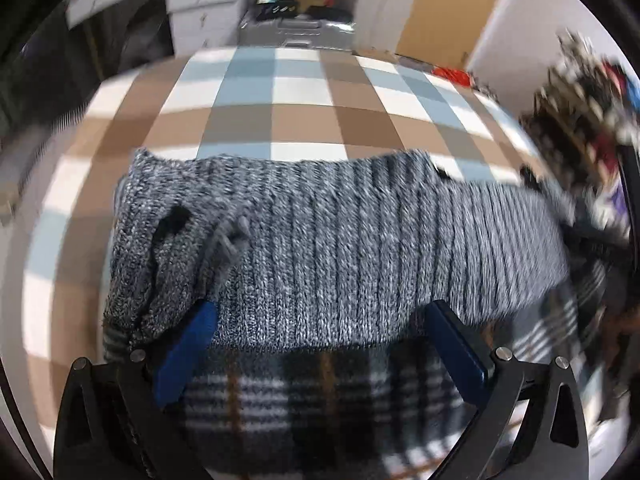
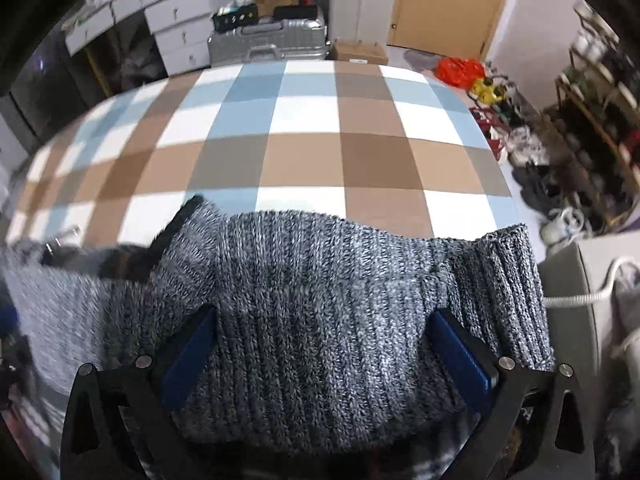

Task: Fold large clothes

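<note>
While the sweater (image 1: 328, 248) lies at the near edge of the checked cloth (image 2: 304, 160), your left gripper (image 1: 320, 344) and right gripper (image 2: 324, 352) stand spread wide, clamping nothing; it's thick, floppy knit, so pinch the corners.

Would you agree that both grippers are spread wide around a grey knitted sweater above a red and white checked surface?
Not quite: the checked surface is blue, brown and white, not red and white, as the right wrist view shows clearly. The rest holds: the left gripper and right gripper are both spread wide around the grey knitted sweater.
</note>
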{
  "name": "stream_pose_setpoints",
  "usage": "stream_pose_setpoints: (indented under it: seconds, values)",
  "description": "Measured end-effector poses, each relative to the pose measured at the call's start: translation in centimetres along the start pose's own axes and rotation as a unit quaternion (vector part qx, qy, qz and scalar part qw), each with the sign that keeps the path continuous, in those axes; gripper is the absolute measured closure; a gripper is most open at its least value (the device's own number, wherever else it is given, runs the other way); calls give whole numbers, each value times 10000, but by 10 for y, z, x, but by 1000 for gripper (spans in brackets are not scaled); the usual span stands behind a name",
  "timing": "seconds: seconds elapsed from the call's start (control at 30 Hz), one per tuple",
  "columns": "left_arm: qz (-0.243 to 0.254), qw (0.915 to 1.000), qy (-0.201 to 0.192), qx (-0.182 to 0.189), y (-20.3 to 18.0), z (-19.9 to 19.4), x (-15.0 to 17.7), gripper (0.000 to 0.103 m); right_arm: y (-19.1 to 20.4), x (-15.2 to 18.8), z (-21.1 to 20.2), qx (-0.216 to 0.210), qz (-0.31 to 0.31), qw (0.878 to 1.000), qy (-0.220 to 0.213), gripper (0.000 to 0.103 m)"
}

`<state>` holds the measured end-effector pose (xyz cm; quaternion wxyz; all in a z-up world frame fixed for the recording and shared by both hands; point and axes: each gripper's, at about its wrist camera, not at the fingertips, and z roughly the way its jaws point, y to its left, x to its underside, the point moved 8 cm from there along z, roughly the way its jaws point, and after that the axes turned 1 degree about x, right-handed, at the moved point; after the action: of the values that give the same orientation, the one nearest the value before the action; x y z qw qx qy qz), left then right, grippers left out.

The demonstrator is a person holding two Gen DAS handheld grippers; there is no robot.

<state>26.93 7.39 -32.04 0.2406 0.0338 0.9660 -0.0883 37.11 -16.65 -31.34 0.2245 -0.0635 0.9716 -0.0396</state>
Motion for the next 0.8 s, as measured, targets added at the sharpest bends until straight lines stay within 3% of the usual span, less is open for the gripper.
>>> stream_pose_setpoints:
  seconds: [0.17, 0.27, 0.33, 0.4, 0.47, 0.57, 0.6, 0.77, 0.8]
  values:
    - [183, 9995, -229, -87, -5, -7, 6, 1, -7, 2, -11, -189, 208, 9995, 146, 1]
    - [371, 9985, -273, -293, -1, -30, 19, 2, -15, 16, -46, -1013, 727, 9919, -258, 6]
    - [476, 9965, -521, -449, 12, -47, 21, 1, -30, 47, -90, -1630, 1114, 9770, -802, 4]
    - [517, 9937, -693, -709, 30, -69, 31, 1, -45, 76, -118, -1789, 1327, 9681, -1151, 4]
    - [277, 9946, -626, -784, 53, -77, 36, 1, -63, 119, -137, -1872, 1672, 9570, -1452, 0]
    - [-365, 9981, -340, -359, 78, -79, 51, 1, -77, 161, -134, -2139, 2234, 9411, -1369, 0]
    - [-643, 9974, -213, -244, 87, -78, 58, 1, -77, 176, -127, -2451, 2476, 9291, -1244, 0]
    - [-1211, 9918, 211, 348, 93, -72, 80, 2, -65, 187, -108, -3581, 2874, 8834, -940, 0]
    - [-1318, 9893, 354, 516, 92, -69, 83, 2, -61, 186, -106, -3615, 2795, 8851, -885, 0]
